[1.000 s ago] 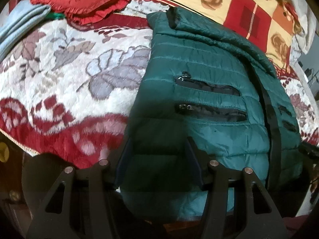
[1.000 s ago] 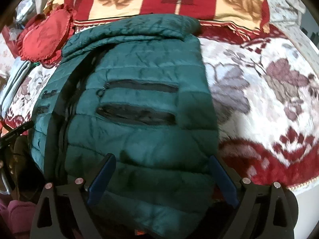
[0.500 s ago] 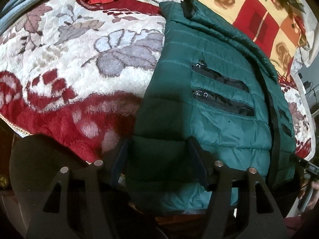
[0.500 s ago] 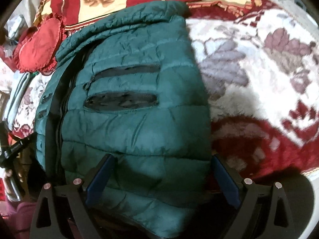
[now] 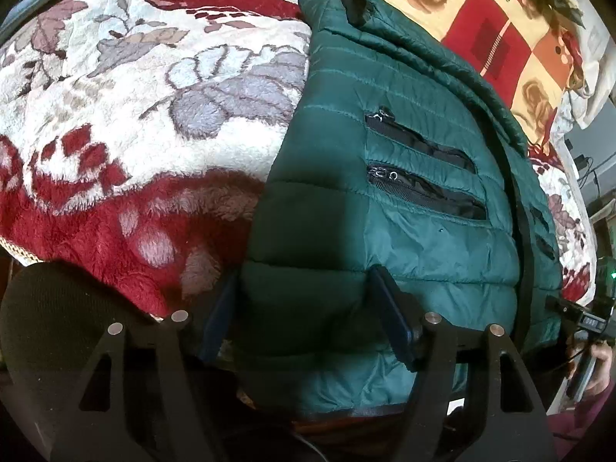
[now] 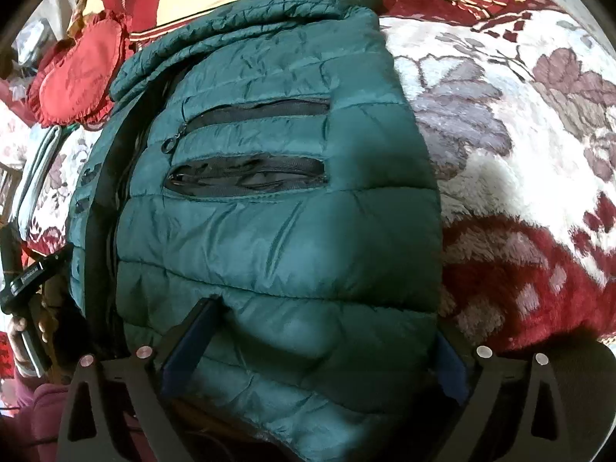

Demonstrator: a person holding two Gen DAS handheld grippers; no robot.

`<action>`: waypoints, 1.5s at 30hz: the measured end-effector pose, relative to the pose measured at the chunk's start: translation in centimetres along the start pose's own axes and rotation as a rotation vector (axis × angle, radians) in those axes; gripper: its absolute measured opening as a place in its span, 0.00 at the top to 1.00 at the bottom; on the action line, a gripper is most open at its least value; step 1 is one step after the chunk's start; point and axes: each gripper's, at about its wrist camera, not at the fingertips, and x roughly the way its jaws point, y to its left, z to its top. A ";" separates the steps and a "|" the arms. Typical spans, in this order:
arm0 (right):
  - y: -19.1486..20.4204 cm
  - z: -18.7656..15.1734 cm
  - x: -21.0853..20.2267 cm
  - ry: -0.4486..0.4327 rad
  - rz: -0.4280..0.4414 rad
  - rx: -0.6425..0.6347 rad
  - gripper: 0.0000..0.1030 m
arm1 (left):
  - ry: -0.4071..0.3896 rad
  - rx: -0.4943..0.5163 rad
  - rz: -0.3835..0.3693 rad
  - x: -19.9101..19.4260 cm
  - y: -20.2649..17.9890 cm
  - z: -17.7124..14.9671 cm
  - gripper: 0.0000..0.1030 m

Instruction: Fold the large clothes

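A dark green quilted puffer jacket (image 5: 404,200) lies front up on a floral blanket, with black zipped pockets and its sides folded in. It also fills the right wrist view (image 6: 277,208). My left gripper (image 5: 304,308) straddles the jacket's near left hem corner, fingers on either side of the padded fabric, which bulges between them. My right gripper (image 6: 319,338) straddles the near right hem corner the same way, jaws wide around the thick fabric. The hem hangs over the bed's near edge.
The red, white and grey floral blanket (image 5: 134,123) covers the bed. A red frilled cushion (image 6: 77,77) and a red and yellow patterned pillow (image 5: 500,30) lie at the far end. Folded pale blue cloth (image 6: 34,169) lies at the left.
Both grippers have moved forward onto the jacket's hem, and the fabric now sits deeper between the fingers. The jacket looks larger and closer in both views.
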 end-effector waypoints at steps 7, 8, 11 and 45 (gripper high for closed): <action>0.2 0.1 0.2 0.005 0.000 0.006 0.02 | -0.003 0.000 0.005 0.0 -0.2 -0.1 0.30; 0.3 0.2 0.2 0.005 -0.001 0.007 0.02 | -0.002 0.000 0.005 0.1 -0.2 0.0 0.30; 0.3 0.2 0.2 0.004 -0.002 0.004 0.02 | -0.004 0.002 0.004 0.3 -0.2 0.1 0.28; 2.6 0.0 -1.2 0.004 0.178 -0.164 0.26 | 0.041 0.115 -0.049 1.3 -2.4 -0.2 0.27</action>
